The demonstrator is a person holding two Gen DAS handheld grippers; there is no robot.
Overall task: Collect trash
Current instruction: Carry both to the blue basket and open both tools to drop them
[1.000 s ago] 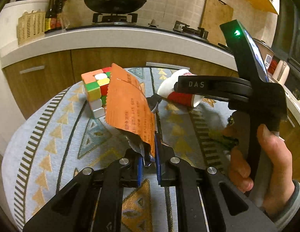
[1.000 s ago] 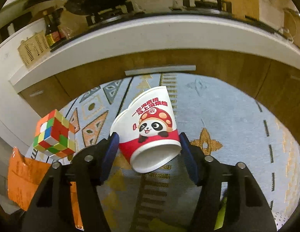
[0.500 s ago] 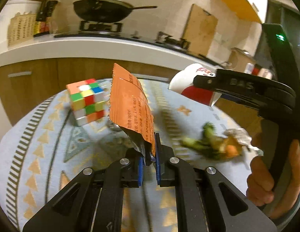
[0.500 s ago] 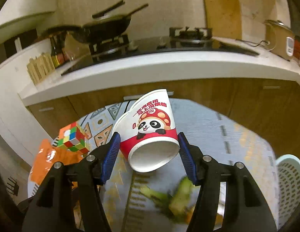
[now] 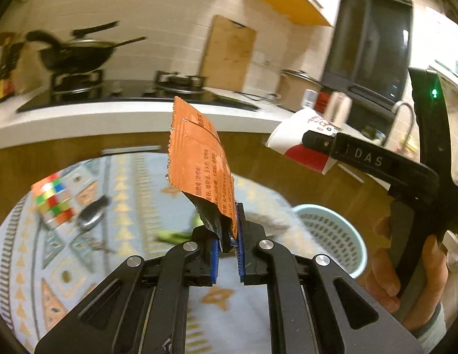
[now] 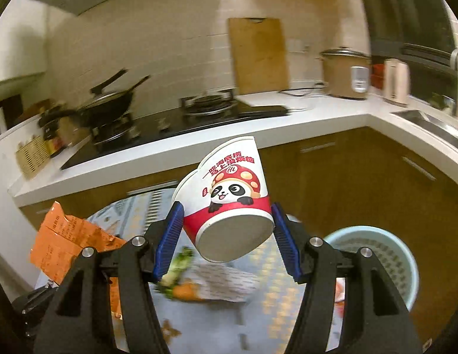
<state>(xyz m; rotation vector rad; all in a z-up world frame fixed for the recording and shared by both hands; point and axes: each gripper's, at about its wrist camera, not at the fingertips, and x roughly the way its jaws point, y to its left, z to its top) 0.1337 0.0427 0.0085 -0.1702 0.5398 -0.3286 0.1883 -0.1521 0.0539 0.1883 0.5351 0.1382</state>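
My left gripper (image 5: 227, 237) is shut on an orange snack wrapper (image 5: 199, 162) and holds it upright above the patterned table. My right gripper (image 6: 226, 230) is shut on a white and red paper cup with a panda print (image 6: 232, 197), tilted with its base toward the camera. The cup (image 5: 299, 144) and the right gripper also show in the left wrist view, at the right. A pale blue perforated bin (image 6: 382, 259) stands low at the right, beyond the table edge; it also shows in the left wrist view (image 5: 332, 233). The wrapper also shows in the right wrist view (image 6: 66, 244), at the left.
On the patterned tablecloth (image 5: 125, 183) lie a colour cube (image 5: 53, 200), a dark key fob (image 5: 91, 214), and green and orange vegetable scraps (image 6: 178, 280) with a crumpled white wrapper (image 6: 226, 283). Behind is a kitchen counter (image 6: 288, 118) with a wok, a hob and wooden cabinets.
Both grippers have lifted and swung to the right with the wrapper and the cup held. The blue bin has come into view at the right; the cube has slid to the left.
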